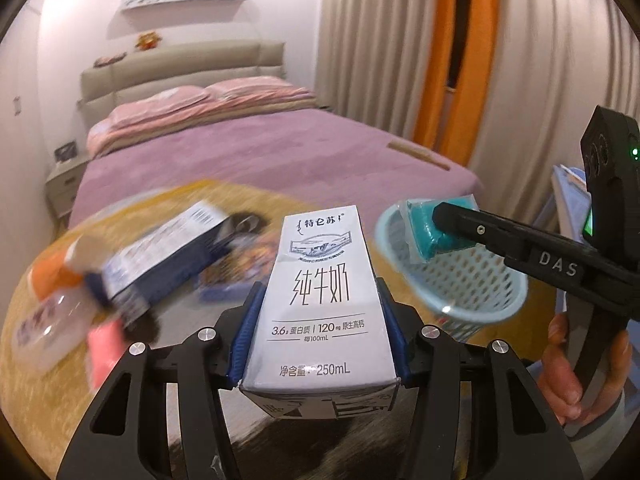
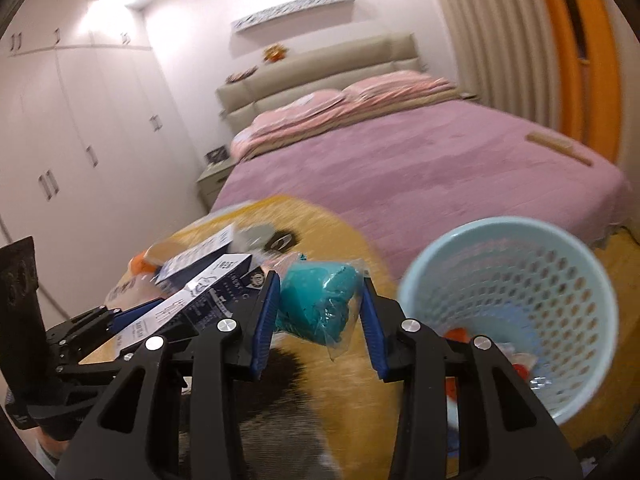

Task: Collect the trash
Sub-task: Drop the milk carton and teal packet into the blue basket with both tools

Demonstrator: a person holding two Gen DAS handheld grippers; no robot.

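Observation:
My left gripper [image 1: 320, 320] is shut on a white 250 mL milk carton [image 1: 320, 304] and holds it above the yellow table. My right gripper [image 2: 320, 300] is shut on a teal packet in clear plastic wrap [image 2: 320, 304]. In the left wrist view that packet [image 1: 420, 232] sits over the rim of the light blue perforated basket [image 1: 460, 280]. In the right wrist view the basket [image 2: 516, 300] stands to the right of the packet and holds some trash at its bottom. The left gripper with the carton [image 2: 200, 292] shows at left.
On the round yellow table [image 1: 48, 360] lie a blue and white box [image 1: 160, 256], a clear plastic bottle with an orange cap [image 1: 48, 304] and a pink item [image 1: 104, 348]. A bed with a purple cover [image 2: 420, 176] lies behind. Curtains hang at right.

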